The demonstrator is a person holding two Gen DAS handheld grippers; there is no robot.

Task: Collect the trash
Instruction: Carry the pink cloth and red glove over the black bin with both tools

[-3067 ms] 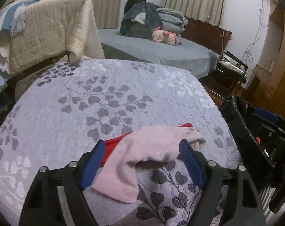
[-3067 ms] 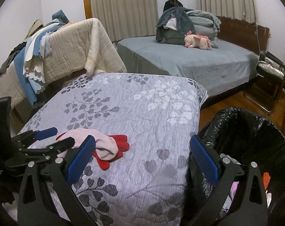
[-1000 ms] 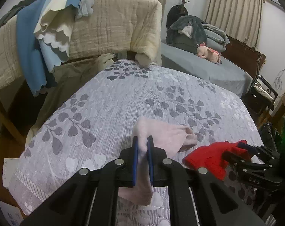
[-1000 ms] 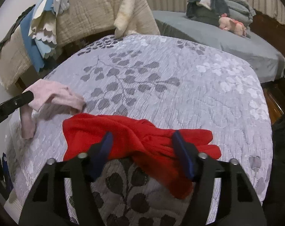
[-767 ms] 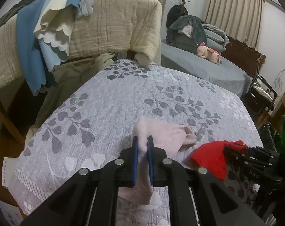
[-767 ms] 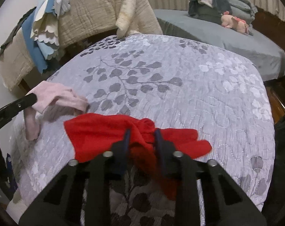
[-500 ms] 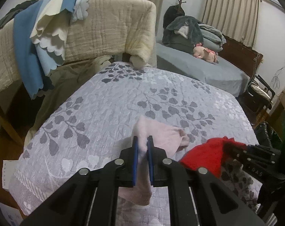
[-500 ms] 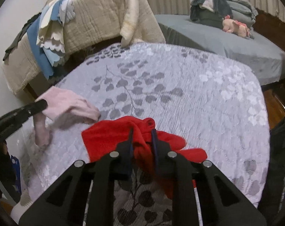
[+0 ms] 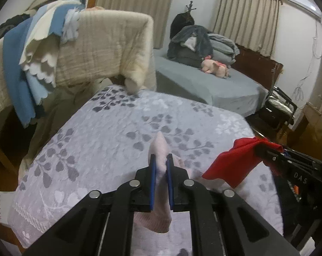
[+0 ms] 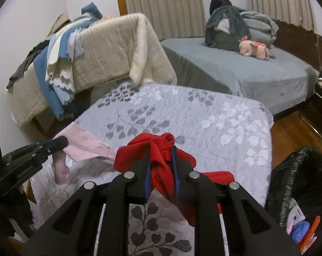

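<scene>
My left gripper (image 9: 160, 162) is shut on a pale pink cloth (image 9: 158, 149), which hangs off the grey leaf-patterned bedspread (image 9: 109, 132); the same pink cloth (image 10: 84, 147) and left gripper (image 10: 61, 142) show at the left of the right wrist view. My right gripper (image 10: 161, 153) is shut on a red cloth (image 10: 161, 149), bunched between the blue pads and dangling above the bedspread (image 10: 214, 117). In the left wrist view the red cloth (image 9: 235, 162) hangs from the right gripper (image 9: 259, 150) at the right.
A black-lined trash bin (image 10: 297, 181) with several scraps inside stands right of the bed. A cream quilt (image 10: 109, 51) with blue covers hangs behind. A grey bed (image 10: 256, 72) carries piled clothes and a pink plush toy (image 10: 254, 50). A folding chair (image 9: 278, 106) stands at the far right.
The right gripper closed on the red cloth and lifted it off the bedspread. The left gripper, shut on the pink cloth throughout, rose a little with it.
</scene>
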